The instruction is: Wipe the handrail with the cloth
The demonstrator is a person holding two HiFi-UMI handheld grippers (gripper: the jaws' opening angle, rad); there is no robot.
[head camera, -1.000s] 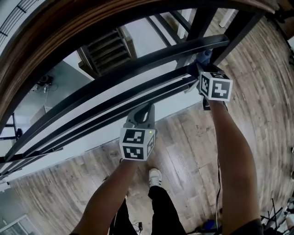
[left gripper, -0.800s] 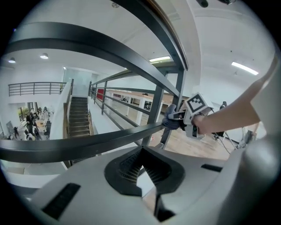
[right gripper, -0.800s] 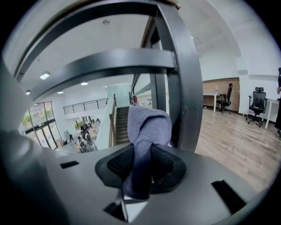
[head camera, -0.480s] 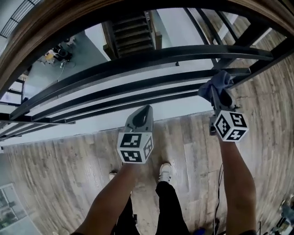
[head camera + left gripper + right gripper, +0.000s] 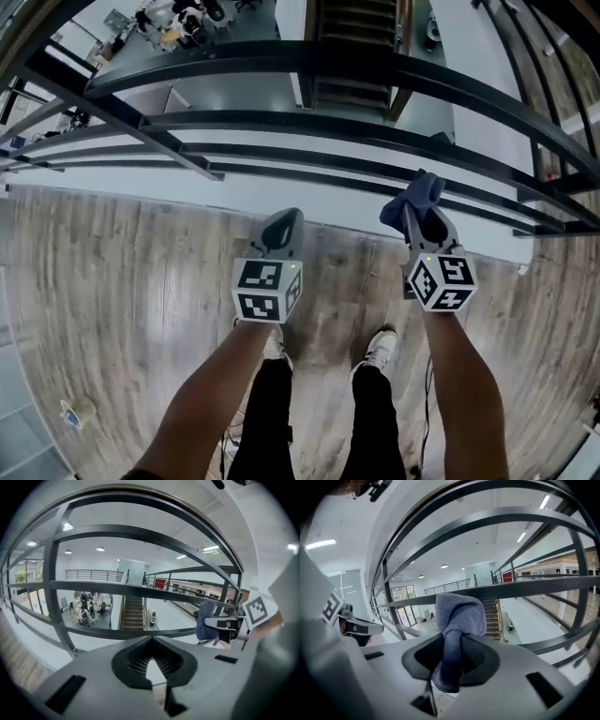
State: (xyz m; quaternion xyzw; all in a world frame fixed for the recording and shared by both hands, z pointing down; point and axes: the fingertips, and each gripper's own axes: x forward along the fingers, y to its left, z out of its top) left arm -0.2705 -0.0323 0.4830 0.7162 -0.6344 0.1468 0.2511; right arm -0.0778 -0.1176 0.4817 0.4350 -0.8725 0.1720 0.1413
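Note:
My right gripper [image 5: 420,217] is shut on a blue-grey cloth [image 5: 417,197], which bunches above the jaws [image 5: 457,613]. It hangs in front of the dark metal railing bars [image 5: 281,127], and the cloth seems clear of them. The left gripper [image 5: 281,225] is beside it at about the same height, shut with nothing between its jaws [image 5: 152,667]. In the left gripper view the right gripper and cloth [image 5: 206,618] show at the right. The top rail arcs overhead in the right gripper view [image 5: 440,501].
The railing posts and bars [image 5: 51,597] run across the front, with a drop behind them to a lower floor and a staircase [image 5: 352,37]. I stand on wooden planks [image 5: 122,309]; my shoes [image 5: 380,347] are just below the grippers.
The view has swung down and left, and the brown wooden handrail has left the top of the picture. The right gripper with the cloth has come down from the bars, level with the left gripper.

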